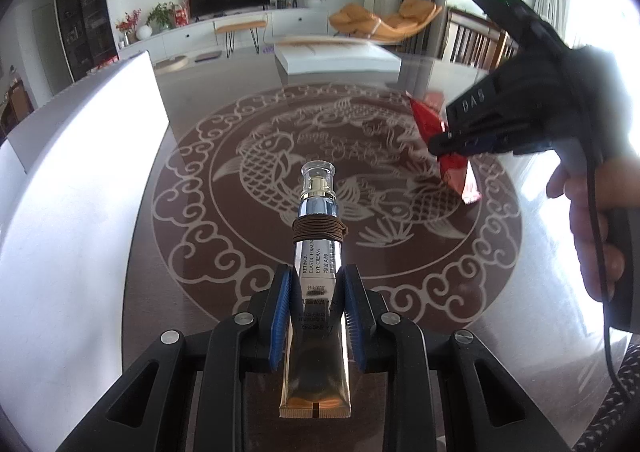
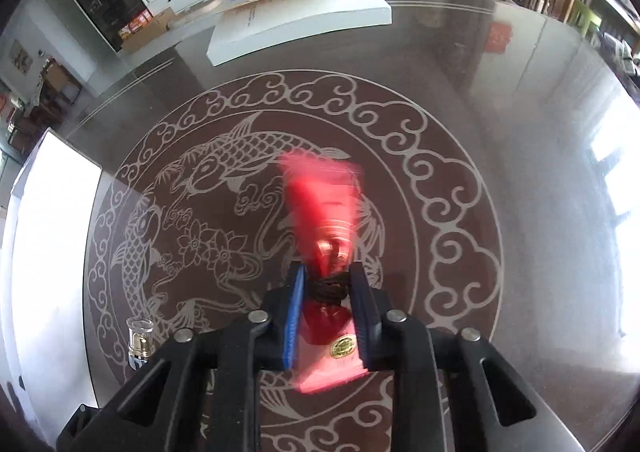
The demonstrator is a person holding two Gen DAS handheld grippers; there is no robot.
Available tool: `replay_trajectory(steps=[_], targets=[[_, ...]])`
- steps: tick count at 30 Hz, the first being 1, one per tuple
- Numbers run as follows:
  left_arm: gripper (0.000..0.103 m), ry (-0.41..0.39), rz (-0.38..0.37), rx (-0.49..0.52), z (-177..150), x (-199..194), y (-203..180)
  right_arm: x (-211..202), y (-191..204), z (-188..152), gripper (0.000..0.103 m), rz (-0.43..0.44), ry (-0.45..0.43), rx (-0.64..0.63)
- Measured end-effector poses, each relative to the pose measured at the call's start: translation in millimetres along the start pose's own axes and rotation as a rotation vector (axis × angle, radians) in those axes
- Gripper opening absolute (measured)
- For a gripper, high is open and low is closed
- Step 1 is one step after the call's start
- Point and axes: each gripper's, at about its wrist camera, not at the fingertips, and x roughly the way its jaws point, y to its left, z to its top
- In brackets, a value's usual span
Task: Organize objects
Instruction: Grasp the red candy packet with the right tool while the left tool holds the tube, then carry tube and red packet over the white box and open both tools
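Observation:
My left gripper (image 1: 318,276) is shut on a gold eye cream tube (image 1: 317,308) with a clear cap and a brown hair tie (image 1: 319,233) wound round its neck. It holds the tube above the glass table. The tube's cap also shows in the right wrist view (image 2: 140,336). My right gripper (image 2: 327,272) is shut on a red packet (image 2: 324,212), blurred by motion, with a dark band round its middle. In the left wrist view the right gripper (image 1: 442,140) and red packet (image 1: 430,120) sit at the right, above the table.
The round glass table (image 1: 360,156) has a fish pattern. A white box (image 1: 80,188) stands at the left. A flat white box (image 1: 336,56) lies at the far edge, also in the right wrist view (image 2: 300,28). Living room furniture lies beyond.

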Motion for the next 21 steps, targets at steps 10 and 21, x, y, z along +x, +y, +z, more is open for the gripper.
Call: replay_trajectory(steps=[10, 21], targets=[[0.026, -0.281, -0.178, -0.105, 3, -124, 26, -106, 20, -61, 0.018, 0.062, -0.120, -0.177], [0.026, -0.184, 0.124, -0.269, -35, -198, 185, -157, 238, -105, 0.018, 0.424, -0.099, -0.466]])
